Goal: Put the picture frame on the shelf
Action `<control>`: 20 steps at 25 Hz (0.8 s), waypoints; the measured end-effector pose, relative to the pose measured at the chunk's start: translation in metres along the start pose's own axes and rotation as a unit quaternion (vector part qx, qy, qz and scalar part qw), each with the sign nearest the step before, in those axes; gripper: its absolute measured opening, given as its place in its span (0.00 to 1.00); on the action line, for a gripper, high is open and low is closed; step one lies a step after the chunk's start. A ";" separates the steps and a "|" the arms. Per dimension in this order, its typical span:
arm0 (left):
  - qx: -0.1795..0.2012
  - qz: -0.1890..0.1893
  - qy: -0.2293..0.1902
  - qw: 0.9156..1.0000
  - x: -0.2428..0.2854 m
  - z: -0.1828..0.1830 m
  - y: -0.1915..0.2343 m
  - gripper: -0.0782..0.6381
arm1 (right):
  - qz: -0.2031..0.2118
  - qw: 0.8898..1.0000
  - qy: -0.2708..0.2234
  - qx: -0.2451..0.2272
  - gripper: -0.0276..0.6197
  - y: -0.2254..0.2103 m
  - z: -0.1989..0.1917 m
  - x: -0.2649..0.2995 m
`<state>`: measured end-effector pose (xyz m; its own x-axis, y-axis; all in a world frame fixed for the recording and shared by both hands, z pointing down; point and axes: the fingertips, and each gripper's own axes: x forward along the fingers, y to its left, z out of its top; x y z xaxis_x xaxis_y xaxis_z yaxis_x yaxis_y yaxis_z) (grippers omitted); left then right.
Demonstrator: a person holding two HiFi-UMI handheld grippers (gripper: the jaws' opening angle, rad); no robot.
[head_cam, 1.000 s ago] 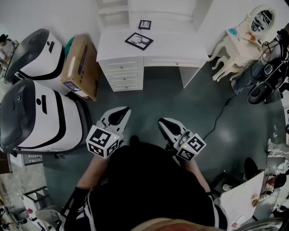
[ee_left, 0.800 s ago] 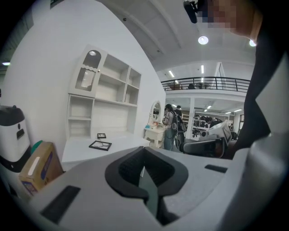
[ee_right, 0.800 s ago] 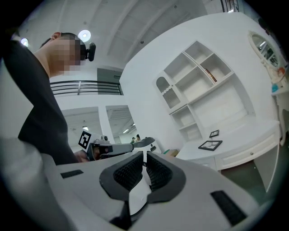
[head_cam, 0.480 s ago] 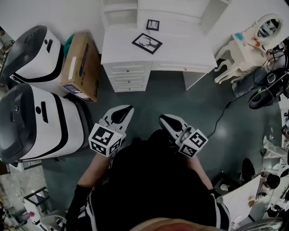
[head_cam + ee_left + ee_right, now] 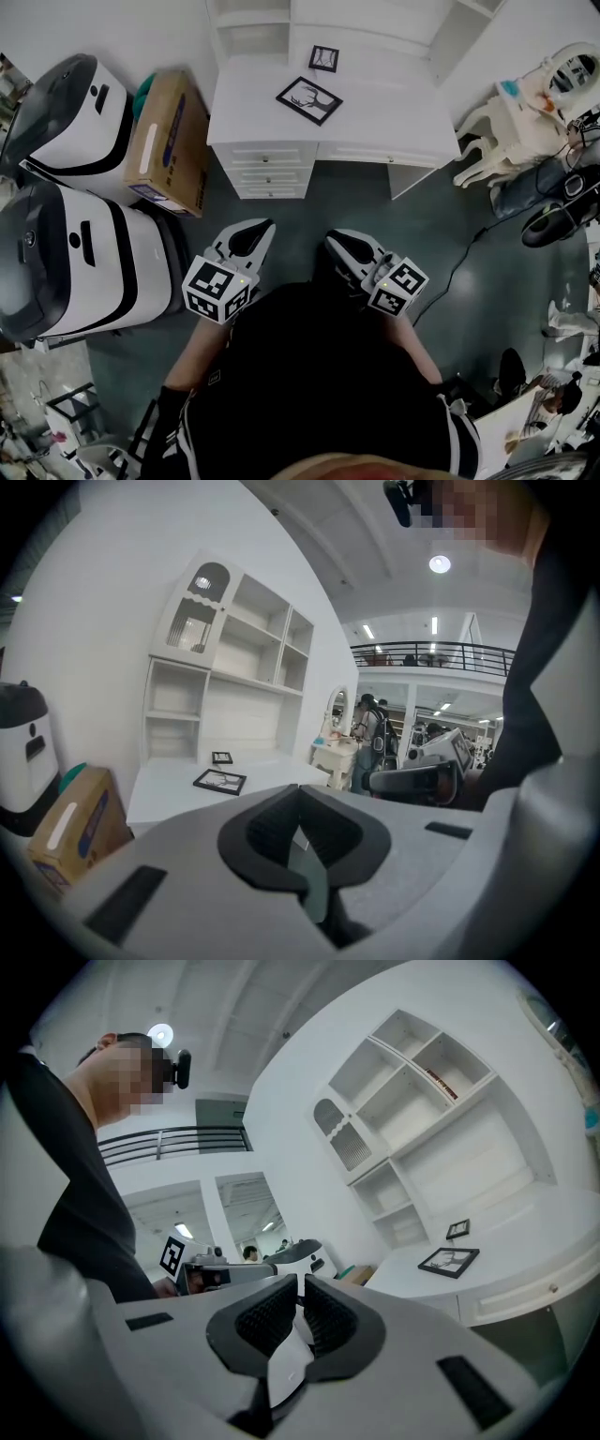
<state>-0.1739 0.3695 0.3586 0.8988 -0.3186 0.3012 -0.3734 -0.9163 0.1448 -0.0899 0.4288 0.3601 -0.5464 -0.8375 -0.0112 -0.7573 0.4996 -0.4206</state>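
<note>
1. The picture frame (image 5: 309,100), black-edged with a deer drawing, lies flat on the white worktop (image 5: 394,122). It is turned cornerwise to the worktop's edges, near the middle and towards the back.
2. Just behind it is a smaller frame (image 5: 323,58), close to the foot of the shelf unit (image 5: 251,37). From the gripper views it looks propped upright.
3. The shelf unit rises from the back of the worktop, and the open white compartments I can see have no frame in them.
4. Under the worktop's front edge, on the left side, is a stack of drawers (image 5: 268,169).
5. My left claw (image 5: 265,226) is closed, pads together with nothing between them. It hangs over the dark floor (image 5: 375,216), well apart from the worktop.
6. My right claw (image 5: 331,240) is also closed on nothing, near the left one and equally far from the frame.
7. Left of the worktop, a cardboard box (image 5: 169,141) leans beside two white machines (image 5: 80,253) with dark tops.
</note>
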 end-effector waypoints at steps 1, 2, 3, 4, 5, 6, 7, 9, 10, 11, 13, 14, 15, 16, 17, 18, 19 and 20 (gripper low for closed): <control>-0.004 0.005 -0.001 1.000 0.007 0.005 0.002 0.12 | 0.006 1.000 -0.001 0.004 0.08 -0.009 0.007 0.002; -0.008 0.010 -0.002 1.000 0.015 0.010 0.004 0.12 | 0.013 1.000 -0.001 0.006 0.08 -0.017 0.015 0.004; -0.012 0.015 -0.004 1.000 0.023 0.017 0.006 0.12 | 0.021 1.000 -0.002 0.007 0.08 -0.025 0.025 0.005; -0.014 0.019 -0.006 1.000 0.031 0.025 0.008 0.12 | 0.028 1.000 -0.002 0.004 0.08 -0.033 0.035 0.007; -0.016 0.022 -0.007 1.000 0.041 0.032 0.010 0.12 | 0.034 0.999 0.000 0.000 0.08 -0.043 0.046 0.008; -0.018 0.026 -0.007 0.999 0.052 0.039 0.012 0.12 | 0.037 0.999 0.002 -0.004 0.08 -0.053 0.055 0.009; -0.020 0.029 -0.006 0.999 0.063 0.044 0.016 0.12 | 0.039 0.999 0.004 -0.007 0.08 -0.064 0.064 0.009; -0.029 0.034 -0.005 0.999 0.085 0.054 0.022 0.12 | 0.040 0.999 0.001 -0.005 0.08 -0.087 0.078 0.008; -0.033 0.034 -0.005 0.999 0.096 0.058 0.024 0.12 | 0.040 0.999 -0.003 -0.002 0.08 -0.098 0.083 0.006; -0.035 0.034 -0.005 0.999 0.108 0.062 0.026 0.12 | 0.040 0.999 -0.006 0.003 0.08 -0.110 0.086 0.004; -0.038 0.034 -0.002 0.999 0.131 0.068 0.030 0.12 | 0.035 0.999 -0.009 0.011 0.08 -0.135 0.088 -0.001; -0.040 0.033 0.000 0.999 0.143 0.071 0.031 0.12 | 0.031 0.999 -0.009 0.015 0.08 -0.147 0.090 -0.004; -0.043 0.030 0.002 0.999 0.155 0.074 0.032 0.12 | 0.029 0.999 -0.010 0.019 0.08 -0.158 0.091 -0.008; -0.045 0.028 0.005 0.999 0.165 0.076 0.033 0.12 | 0.028 0.999 -0.010 0.023 0.08 -0.168 0.093 -0.012; -0.045 0.026 0.008 0.999 0.175 0.077 0.033 0.12 | 0.026 0.999 -0.009 0.025 0.08 -0.177 0.094 -0.016; -0.045 0.025 0.013 0.999 0.184 0.077 0.034 0.12 | 0.024 0.999 -0.006 0.026 0.08 -0.186 0.094 -0.020; -0.046 0.024 0.018 0.998 0.192 0.076 0.035 0.12 | 0.020 0.999 -0.001 0.028 0.08 -0.196 0.093 -0.023; -0.047 0.024 0.023 0.998 0.199 0.075 0.036 0.12 | 0.015 0.999 0.004 0.031 0.08 -0.206 0.092 -0.025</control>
<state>0.0090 0.2545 0.3530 0.8690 -0.3480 0.3518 -0.4374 -0.8726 0.2173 0.1129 0.3268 0.3635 -0.5711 -0.8207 -0.0180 -0.7173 0.5096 -0.4752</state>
